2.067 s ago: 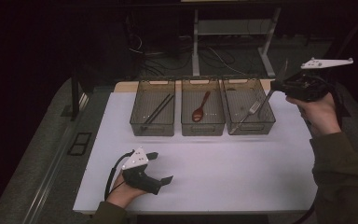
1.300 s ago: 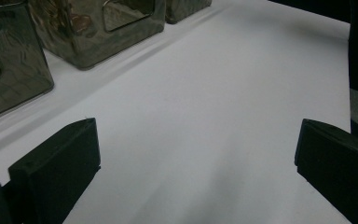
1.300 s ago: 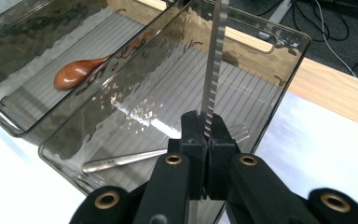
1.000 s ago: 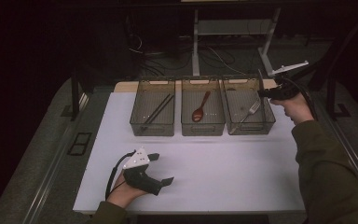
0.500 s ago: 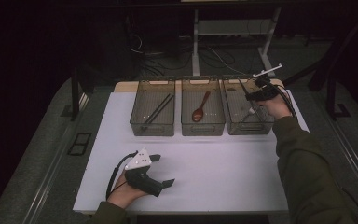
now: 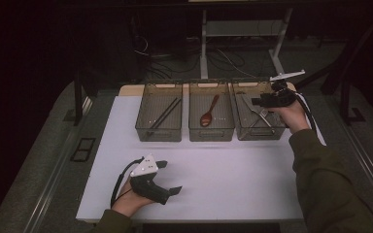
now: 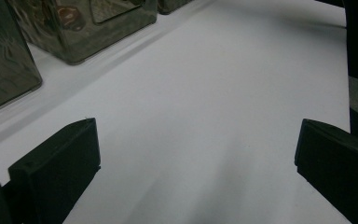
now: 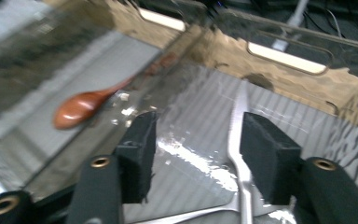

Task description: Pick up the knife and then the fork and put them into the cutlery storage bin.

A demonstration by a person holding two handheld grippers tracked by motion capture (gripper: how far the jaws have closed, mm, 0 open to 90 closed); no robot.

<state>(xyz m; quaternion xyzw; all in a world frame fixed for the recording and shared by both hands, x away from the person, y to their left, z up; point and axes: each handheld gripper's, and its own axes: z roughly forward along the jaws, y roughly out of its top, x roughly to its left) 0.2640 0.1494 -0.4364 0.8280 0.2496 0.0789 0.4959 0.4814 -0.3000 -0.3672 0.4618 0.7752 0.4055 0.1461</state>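
- The work in hand looks like sorting cutlery into three clear bins at the far edge of the bench (image 6: 233,194); by my reading it is near its end, since every bin holds its piece and no cutlery lies on the white bench top.
- The right gripper (image 6: 264,103) hangs over the right bin (image 6: 260,134). Its jaws have just been opening and stand apart; in the right gripper view the fork (image 8: 240,154) lies on the bin floor between them, free of both pads, so it seems released.
- What is left, I judge, is to draw that gripper up out of the bin.
- The left gripper (image 6: 172,177) rests near the front of the bench in the person's left hand, jaws wide apart with only bare bench between them.
- The fork is thin, shiny metal with a long flat handle.
- The middle bin (image 6: 211,133) holds a glossy reddish-brown spoon (image 6: 208,114) with an oval bowl.
- The left bin (image 6: 158,133) holds dark slim chopsticks (image 6: 164,115).
- The bins are smoky clear plastic, straight-walled, with slotted handles; the floor of the right bin is ribbed.
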